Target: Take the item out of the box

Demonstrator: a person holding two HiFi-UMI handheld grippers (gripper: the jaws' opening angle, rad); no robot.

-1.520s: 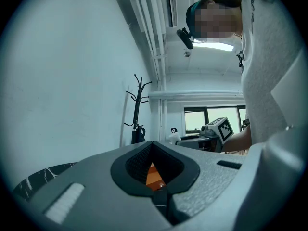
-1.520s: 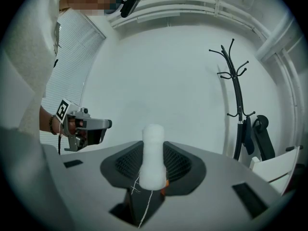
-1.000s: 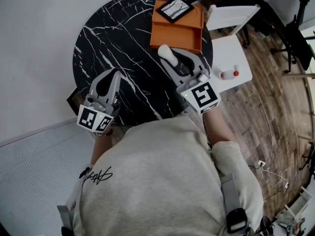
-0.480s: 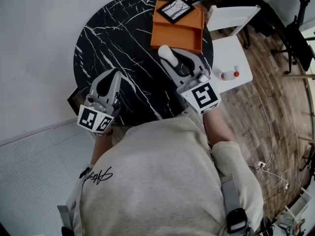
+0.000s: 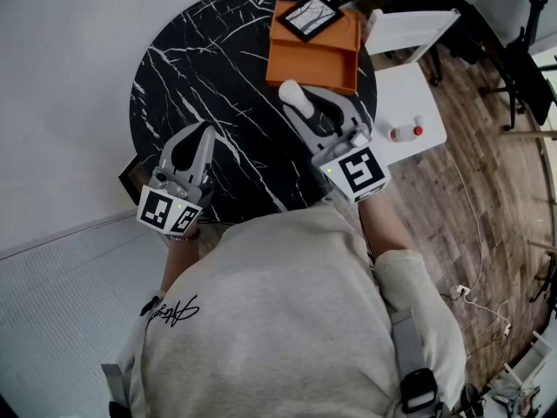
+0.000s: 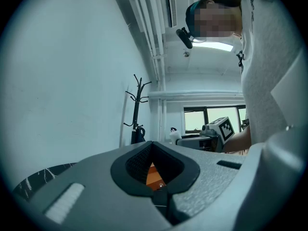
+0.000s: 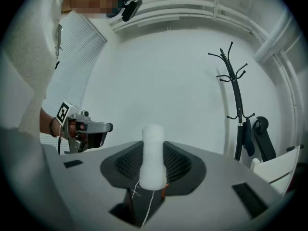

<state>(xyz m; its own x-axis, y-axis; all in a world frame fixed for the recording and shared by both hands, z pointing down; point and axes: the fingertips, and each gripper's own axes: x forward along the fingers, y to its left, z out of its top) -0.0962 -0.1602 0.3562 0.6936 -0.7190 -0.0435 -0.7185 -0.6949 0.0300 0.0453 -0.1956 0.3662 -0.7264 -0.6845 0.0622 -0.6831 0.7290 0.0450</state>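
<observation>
Item: a short white roll (image 7: 153,153) with a rounded end and a matt, slightly fuzzy surface, standing up out of the right gripper (image 7: 153,179).
Where: outside the box (image 5: 315,55), its tip by the box's near edge, over the table (image 5: 218,68).
Right gripper: jaws pinch the item's lower part between the dark ribbed pads.
Left gripper: (image 5: 204,130) jaws pressed together with nothing between them, held over the table's near left edge, well apart from the box.
Box: orange and shallow, at the table's far side; a black-framed square (image 5: 307,16) with white veining lies tilted on its far end.
Head view only: the round black marble table and a red-capped bottle (image 5: 403,132) on a white side table.
Gripper views only: a coat stand (image 7: 236,105) against the wall, and each gripper seen from the other.
Writing: black-and-white square markers on both grippers; script on the sweatshirt (image 5: 171,310), too small to read.
</observation>
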